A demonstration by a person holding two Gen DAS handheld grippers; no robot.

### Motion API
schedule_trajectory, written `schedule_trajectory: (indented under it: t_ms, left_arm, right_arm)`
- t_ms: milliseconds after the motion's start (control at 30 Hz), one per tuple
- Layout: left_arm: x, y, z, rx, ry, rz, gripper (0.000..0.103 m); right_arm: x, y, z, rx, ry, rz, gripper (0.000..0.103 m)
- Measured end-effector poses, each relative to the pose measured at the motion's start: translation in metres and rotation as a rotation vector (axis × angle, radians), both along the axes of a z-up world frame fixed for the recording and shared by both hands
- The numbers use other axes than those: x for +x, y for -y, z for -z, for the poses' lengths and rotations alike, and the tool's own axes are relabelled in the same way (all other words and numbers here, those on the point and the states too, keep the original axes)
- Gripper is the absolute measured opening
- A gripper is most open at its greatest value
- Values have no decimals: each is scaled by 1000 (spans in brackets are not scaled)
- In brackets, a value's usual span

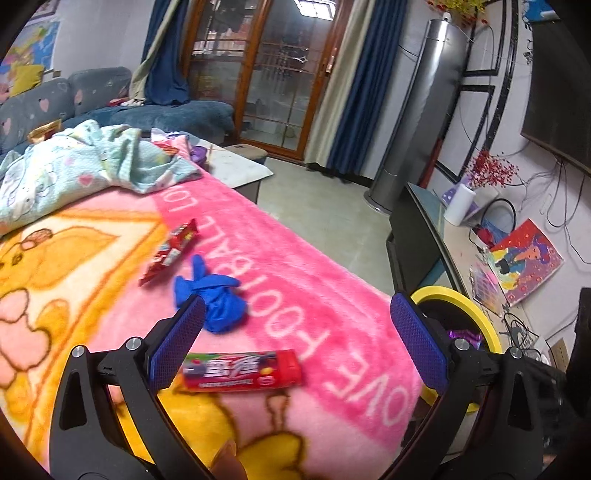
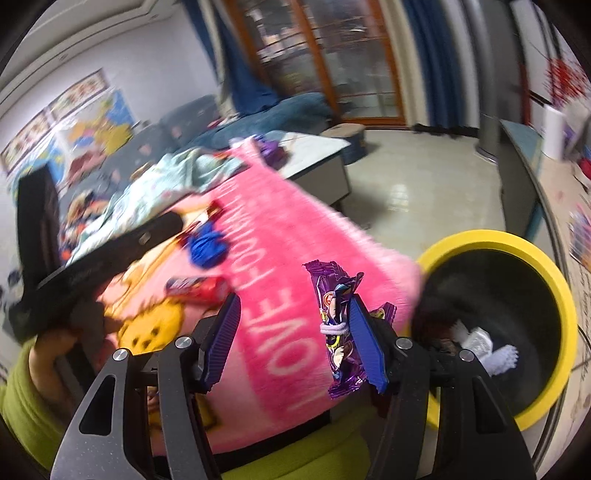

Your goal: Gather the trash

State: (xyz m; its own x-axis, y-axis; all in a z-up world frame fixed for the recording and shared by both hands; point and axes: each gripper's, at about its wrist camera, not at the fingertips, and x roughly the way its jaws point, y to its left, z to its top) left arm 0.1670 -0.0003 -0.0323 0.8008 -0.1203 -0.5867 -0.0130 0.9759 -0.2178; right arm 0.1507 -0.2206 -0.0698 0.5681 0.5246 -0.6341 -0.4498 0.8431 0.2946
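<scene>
The left gripper (image 1: 295,332) has its fingers spread wide, empty, above a red wrapper (image 1: 242,370) at lower centre on the pink blanket (image 1: 295,258). The right gripper (image 2: 293,338) fingers stand apart, a purple wrapper (image 2: 338,328) clinging to the right finger, left of the yellow-rimmed bin (image 2: 546,280).

Glove (image 1: 214,299) lies on blanket (image 1: 332,280) between two wrappers; bin (image 2: 517,317) beside blanket.

Even, bright indoor light, a square ceiling lamp (image 1: 314,7) glowing beyond the wood-framed glass doors (image 1: 266,74), soft shadows, heavy fisheye bending and dark vignetted corners, right wrist view smeared by motion blur, pale glare on the glossy tiled floor (image 2: 402,195).
</scene>
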Motion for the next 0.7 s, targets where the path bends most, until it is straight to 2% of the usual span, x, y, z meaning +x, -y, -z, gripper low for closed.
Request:
schedule_trajectory:
  t_ms: [167,467,700]
  left_arm:
    - [-4,-16,3,-24,-4,-28,92]
    - [-6,-35,2,-40,-4,-65,92]
    - [-10,-56,4,-59,-13,-109,92]
  right_arm:
    - [-7,-16,-2,-40,39,-15,57]
    - [-11,-16,-3,-21,41,-27,57]
    - [-14,-35,5,-68,43,-74,57]
